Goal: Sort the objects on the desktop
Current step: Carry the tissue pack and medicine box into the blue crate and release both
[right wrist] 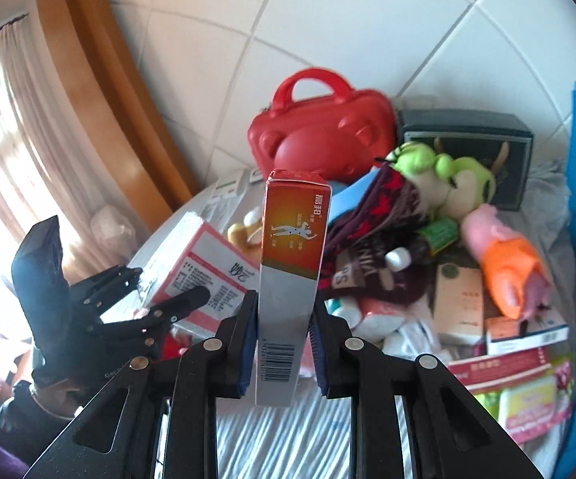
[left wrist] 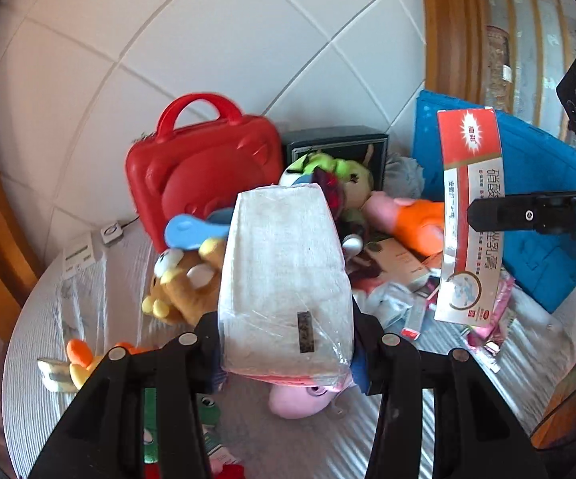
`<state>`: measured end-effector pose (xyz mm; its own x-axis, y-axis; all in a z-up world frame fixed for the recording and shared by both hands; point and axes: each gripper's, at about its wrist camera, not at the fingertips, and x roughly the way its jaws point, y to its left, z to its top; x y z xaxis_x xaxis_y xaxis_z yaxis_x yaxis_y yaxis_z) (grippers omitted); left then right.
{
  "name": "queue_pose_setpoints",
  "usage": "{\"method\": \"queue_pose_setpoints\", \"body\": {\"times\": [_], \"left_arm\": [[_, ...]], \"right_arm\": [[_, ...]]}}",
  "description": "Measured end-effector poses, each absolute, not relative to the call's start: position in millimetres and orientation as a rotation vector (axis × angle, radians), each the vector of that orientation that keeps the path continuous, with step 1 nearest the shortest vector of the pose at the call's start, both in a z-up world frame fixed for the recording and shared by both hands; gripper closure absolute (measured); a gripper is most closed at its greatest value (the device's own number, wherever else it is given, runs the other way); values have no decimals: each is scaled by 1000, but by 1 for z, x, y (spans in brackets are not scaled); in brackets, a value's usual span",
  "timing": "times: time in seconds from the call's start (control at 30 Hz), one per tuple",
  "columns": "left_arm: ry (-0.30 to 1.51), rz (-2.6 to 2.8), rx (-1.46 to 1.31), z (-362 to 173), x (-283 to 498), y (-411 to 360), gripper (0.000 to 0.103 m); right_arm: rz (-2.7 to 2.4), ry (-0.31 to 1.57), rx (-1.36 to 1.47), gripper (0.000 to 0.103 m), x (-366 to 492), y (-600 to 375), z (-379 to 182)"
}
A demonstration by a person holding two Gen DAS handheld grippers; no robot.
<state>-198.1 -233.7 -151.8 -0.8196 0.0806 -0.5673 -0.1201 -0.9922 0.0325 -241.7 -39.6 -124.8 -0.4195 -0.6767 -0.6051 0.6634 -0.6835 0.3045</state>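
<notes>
A tissue pack (left wrist: 284, 275), wrapped in clear film, is gripped between the fingers of the left gripper (left wrist: 286, 339) and is held above the surface (left wrist: 88, 291), which is covered by a striped cloth. A long red-and-silver carton (right wrist: 288, 275) is clamped on its narrow sides by the fingers of the right gripper (right wrist: 282, 343) and is held upright, its barcode end nearest the camera.

The red case (left wrist: 204, 167) is taken as landmark; it stands at the back against the tiled wall (left wrist: 208, 40). The tissue pack is seen in front of the case, and the carton is carried to the right of it, well apart. A dark box (left wrist: 340, 143) stands just right of the case, with a green plush (left wrist: 344, 171) lying before it. A brown bear (left wrist: 188, 279) lies in front of the case, left of the pack. A pink toy (left wrist: 300, 399) is partly hidden beneath the pack. A blue board (left wrist: 527, 219) leans far right of the case. Flat packets (right wrist: 499, 363) are scattered right of the case, nearer the camera.
</notes>
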Motion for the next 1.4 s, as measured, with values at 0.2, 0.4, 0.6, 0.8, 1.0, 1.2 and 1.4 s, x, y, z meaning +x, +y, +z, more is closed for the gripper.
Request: {"method": "queue_pose_setpoints", "body": {"times": [0.2,0.4,0.6,0.8,1.0,1.2,1.4], "left_arm": [[246,2775,-685,-93,-209,-151,57],[325,2651,-465,-34,-225,-47,57],[316,2530,-329,4,-244,60,57],[303,2452,-336,17,-279,153,56],[349,2543,-360,23,-300,220,40],[405,2709,-282,34,-292,227,3],[408,2816,-323,29,-286,215,3]], "right_arm": [[-2360,-116,754,79,-218,38,-71],[-2596,-172,600,79,-201,138,-26],[-2770,-250,543,79,-204,239,-2],[-2874,-291,524,79,-217,322,13],[-2999,-258,556,69,-245,372,16],[-3008,-289,477,33,-237,402,14],[-2952,-291,448,19,-237,402,13]]}}
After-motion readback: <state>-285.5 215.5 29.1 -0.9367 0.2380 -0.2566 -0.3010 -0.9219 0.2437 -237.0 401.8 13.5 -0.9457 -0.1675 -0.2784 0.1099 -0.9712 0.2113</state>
